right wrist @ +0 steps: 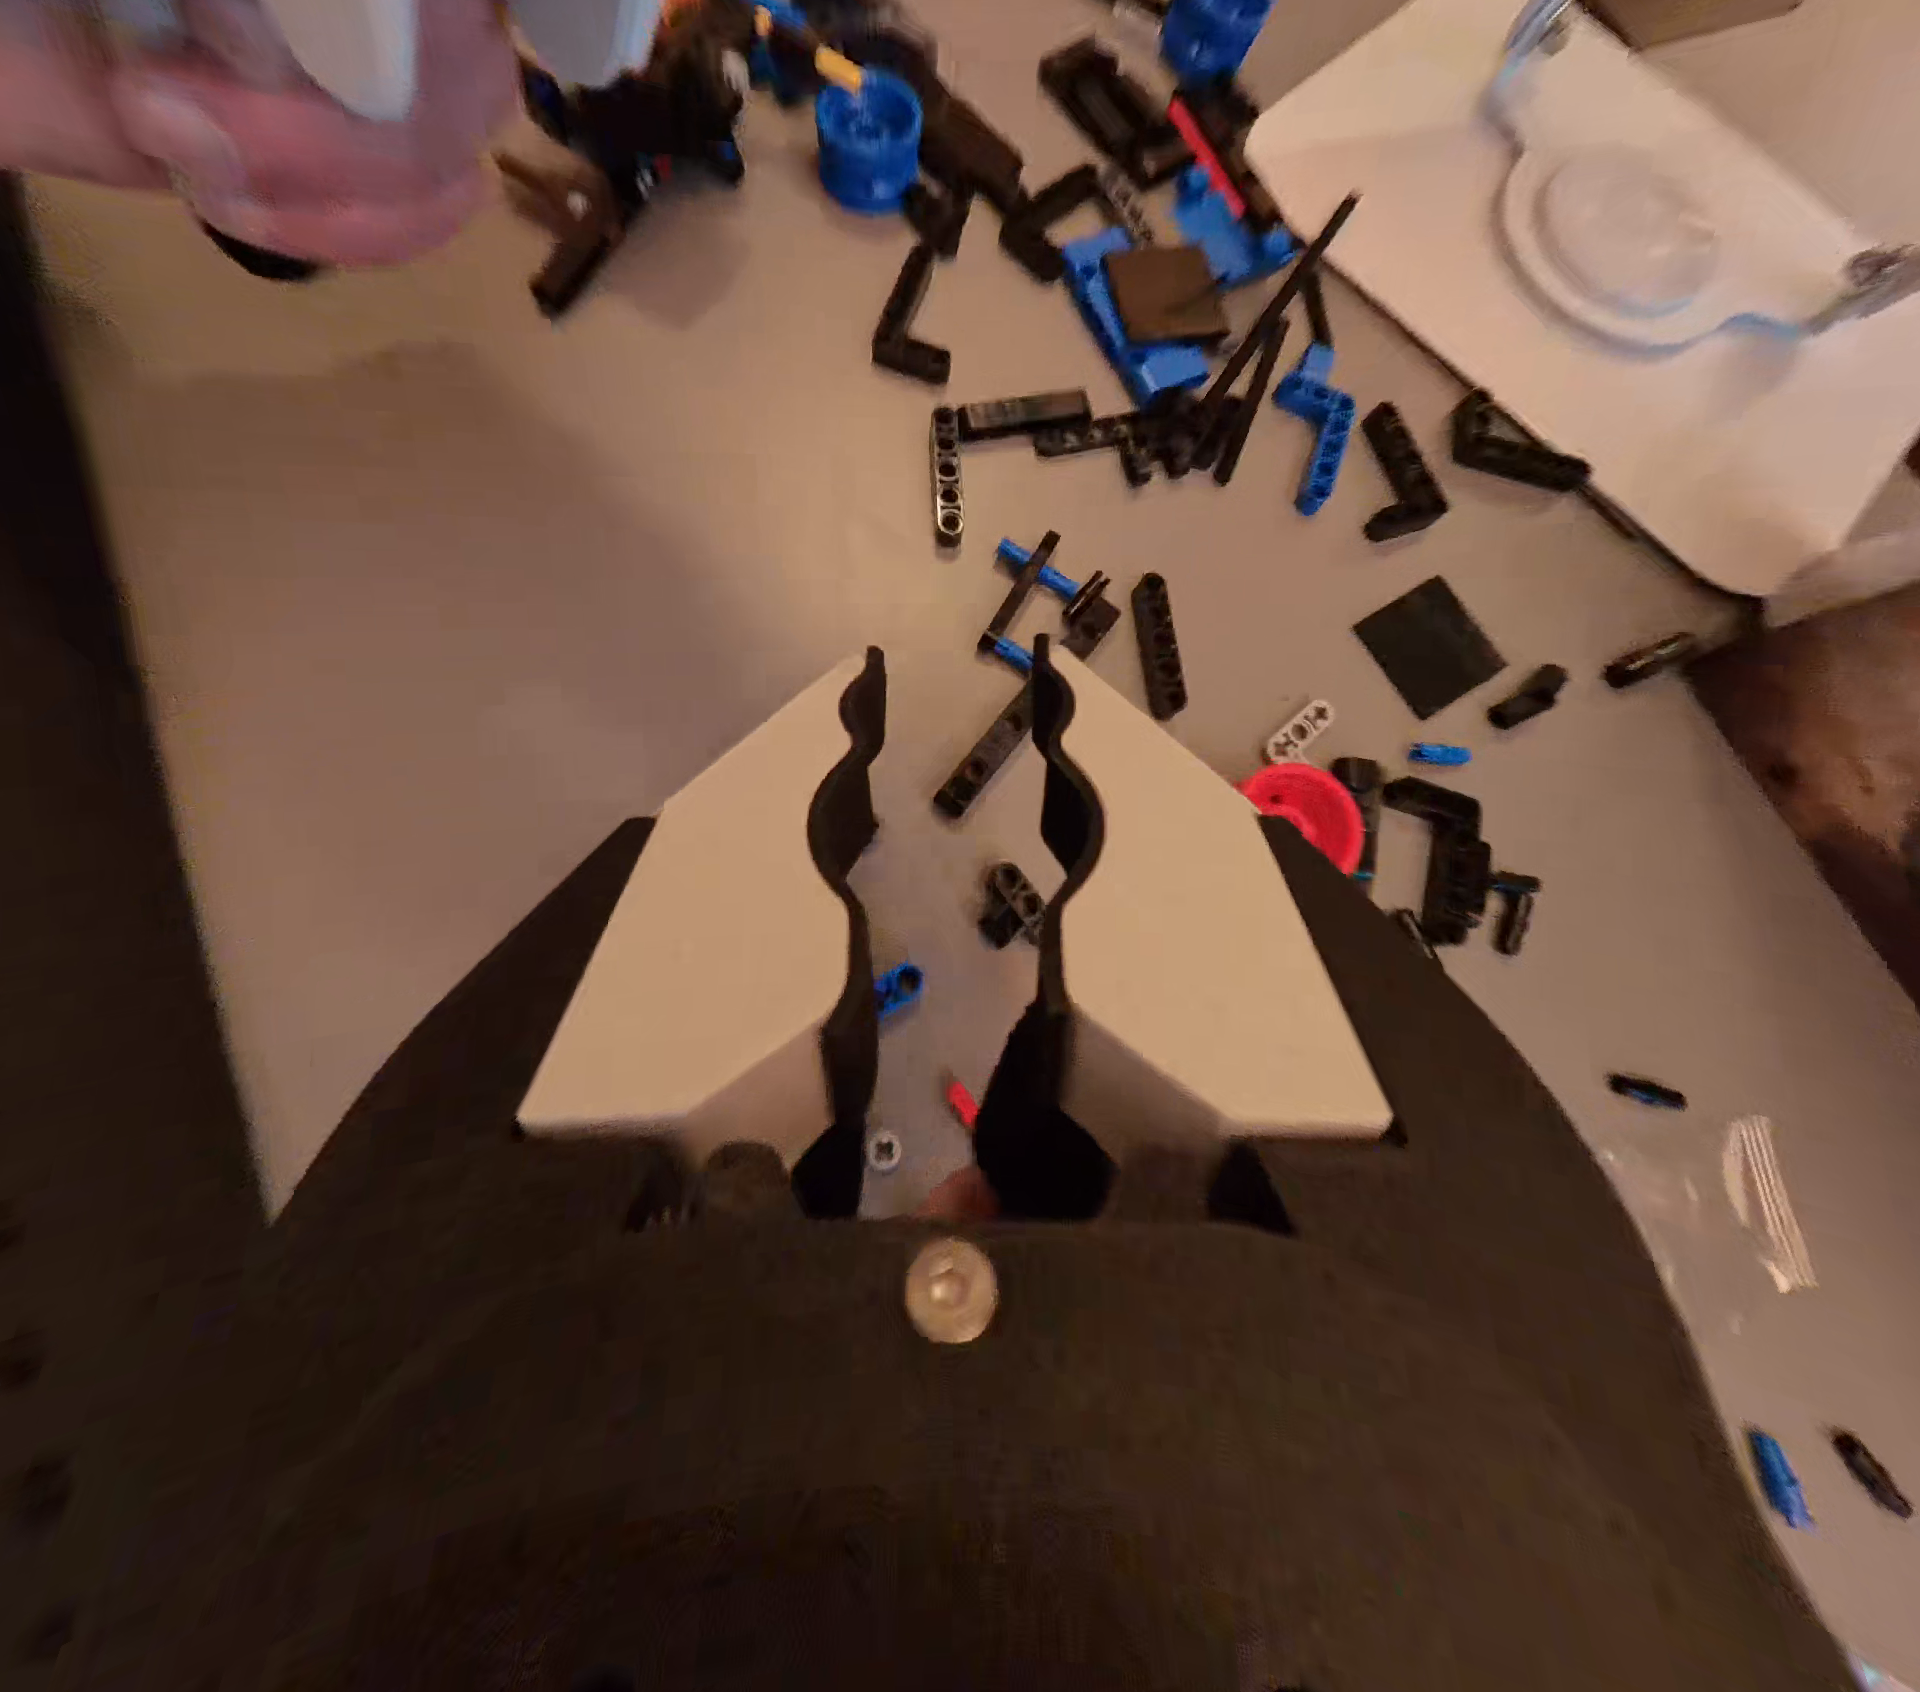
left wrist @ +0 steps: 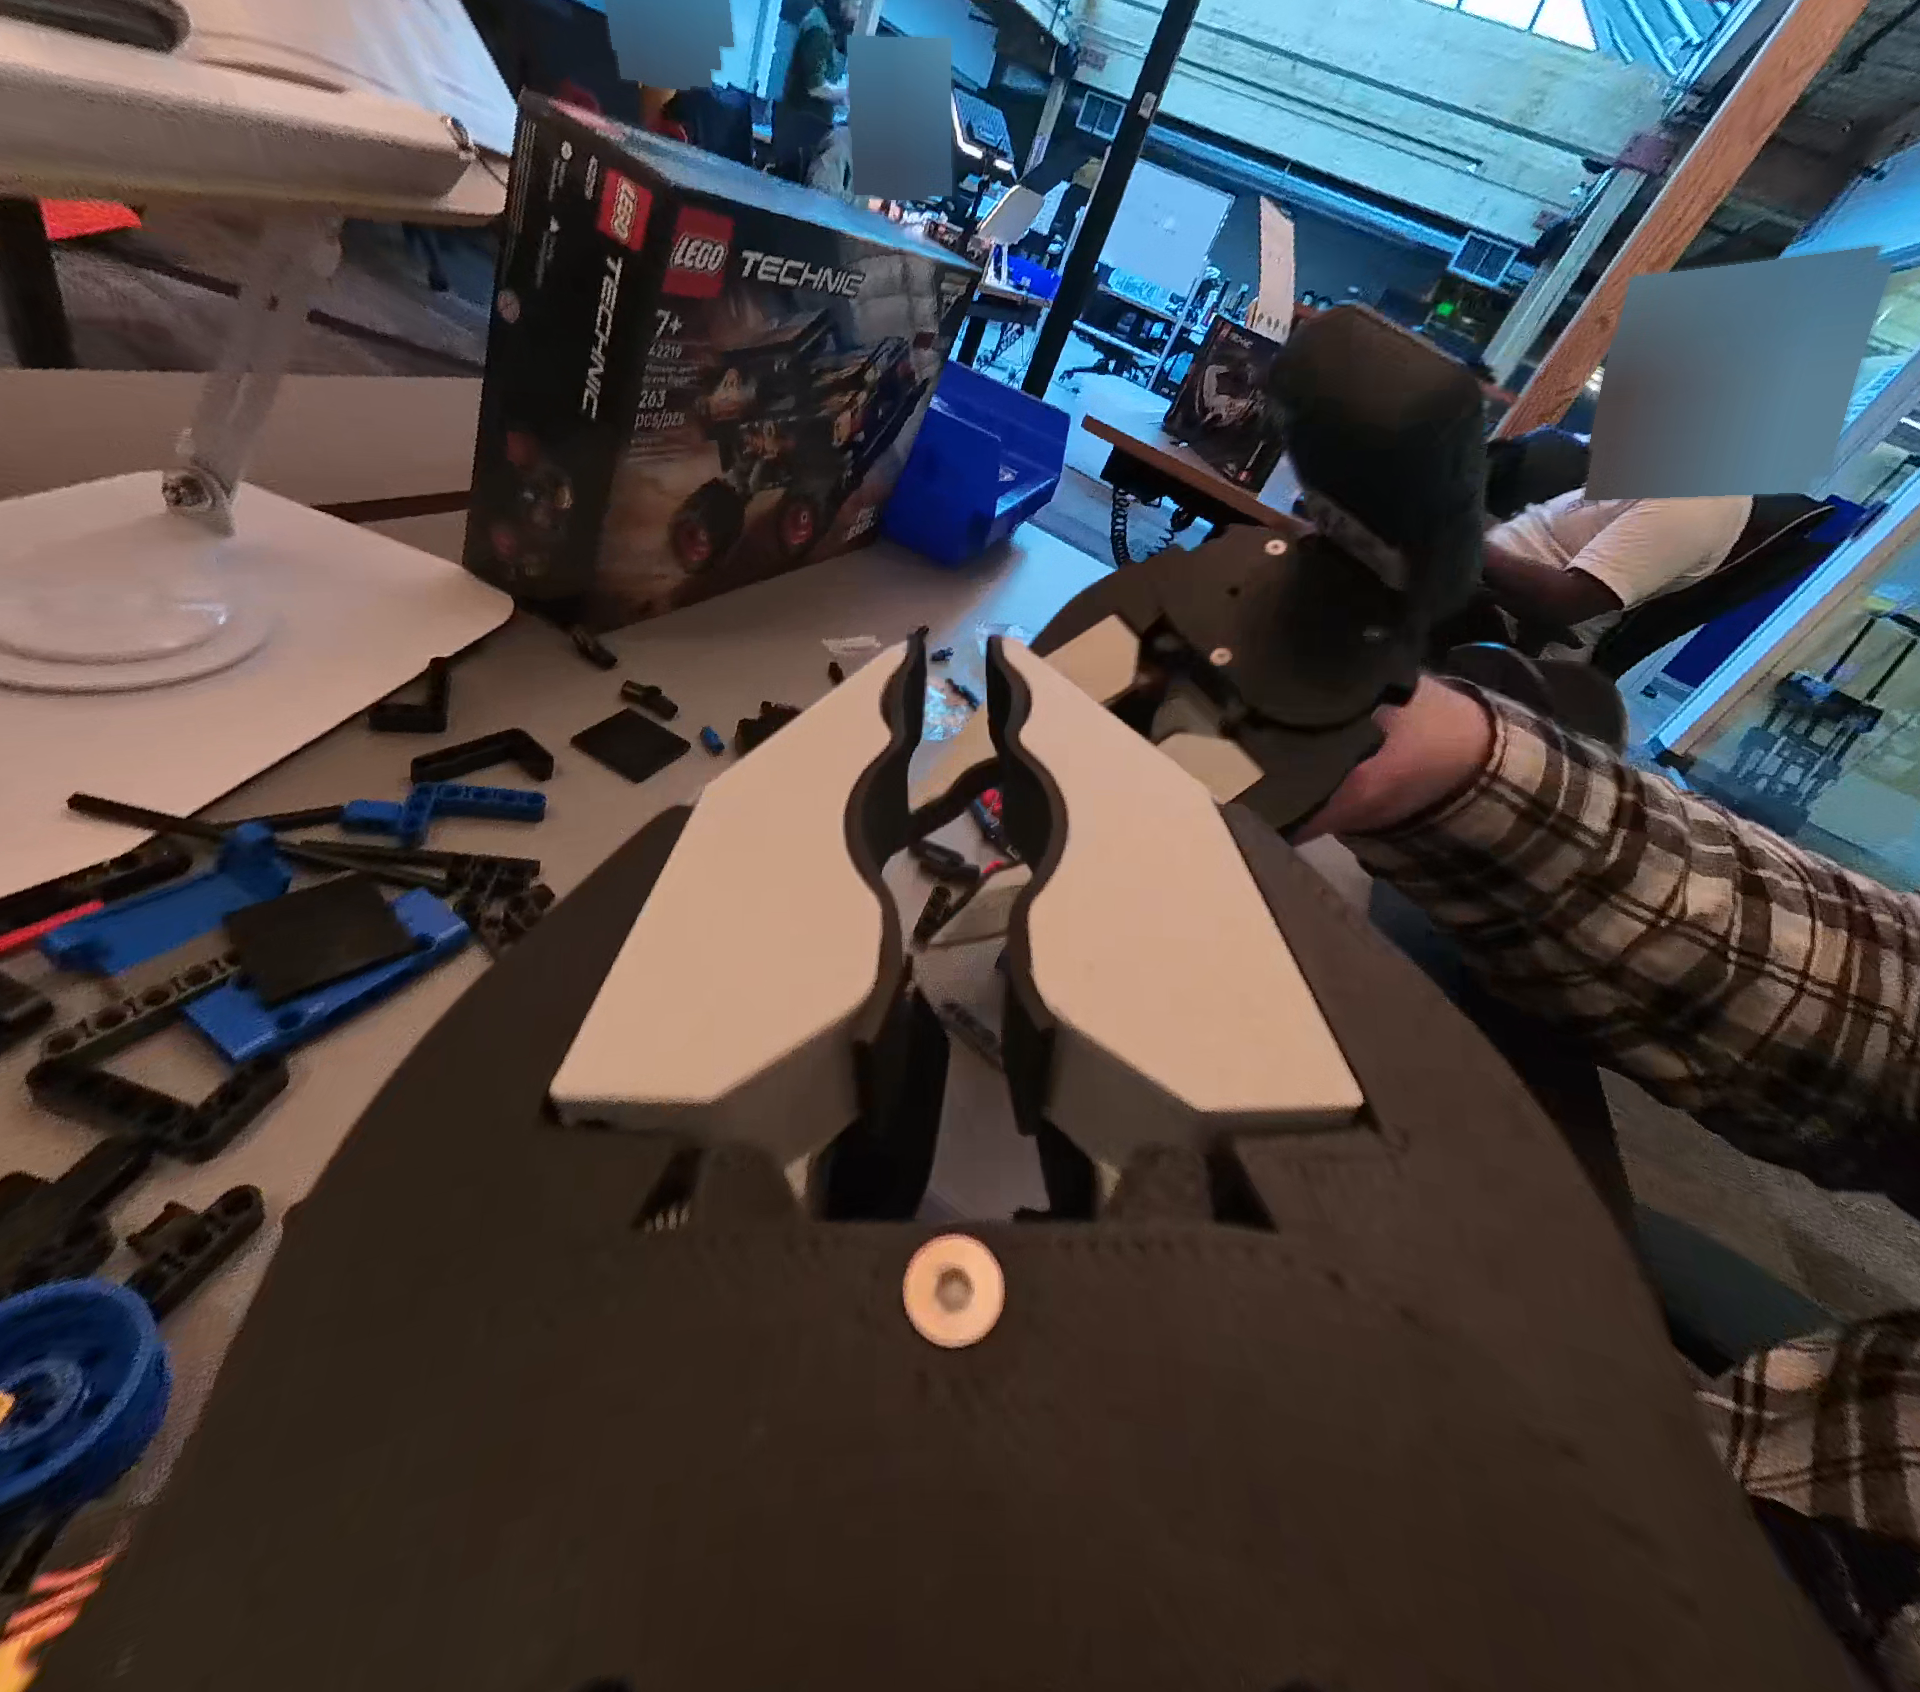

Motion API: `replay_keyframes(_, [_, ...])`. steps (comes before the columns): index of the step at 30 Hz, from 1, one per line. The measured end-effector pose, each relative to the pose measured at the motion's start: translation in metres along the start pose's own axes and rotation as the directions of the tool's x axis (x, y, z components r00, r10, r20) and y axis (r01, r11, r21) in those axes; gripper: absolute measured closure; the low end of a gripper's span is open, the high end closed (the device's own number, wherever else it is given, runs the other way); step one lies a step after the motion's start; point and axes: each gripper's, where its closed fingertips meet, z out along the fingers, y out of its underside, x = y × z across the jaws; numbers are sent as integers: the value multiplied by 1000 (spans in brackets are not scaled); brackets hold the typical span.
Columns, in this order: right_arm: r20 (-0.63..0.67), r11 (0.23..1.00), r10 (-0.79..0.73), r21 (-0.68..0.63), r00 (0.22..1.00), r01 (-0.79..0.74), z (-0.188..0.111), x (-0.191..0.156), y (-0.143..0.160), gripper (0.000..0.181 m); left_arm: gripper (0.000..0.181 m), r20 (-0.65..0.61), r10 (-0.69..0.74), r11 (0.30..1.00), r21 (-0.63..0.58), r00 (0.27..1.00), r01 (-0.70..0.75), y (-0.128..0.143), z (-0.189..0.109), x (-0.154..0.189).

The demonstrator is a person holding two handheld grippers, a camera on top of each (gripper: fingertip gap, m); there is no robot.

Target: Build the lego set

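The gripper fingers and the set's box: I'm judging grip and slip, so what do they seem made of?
The right gripper, open and empty, has fingers that look like matte pale hard plastic, lined with wavy black pads, possibly rubbery; that is uncertain. The box looks like printed cardboard with a slight sheen, folded at its corner.

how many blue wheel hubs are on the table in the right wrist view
2: one blue hub mid-pile beside the black beams, another farther back near the white stand base. More may be hidden.
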Motion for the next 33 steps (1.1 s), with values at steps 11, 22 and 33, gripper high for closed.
replay_keyframes(11, [-33,991,-38,-126,999,34,51,13,14,181,172,84,13,999,-42,996,-9,10,-1,-19])
replay_keyframes(22, [-420,832,-433,156,798,533,-27,15,-61,181,152,28,16,992,-128,999,-12,26,6,-13])
replay_keyframes(33, [-552,665,-556,153,622,731,-49,-3,-78,181,174,-89,-46,999,11,995,47,5,4,3])
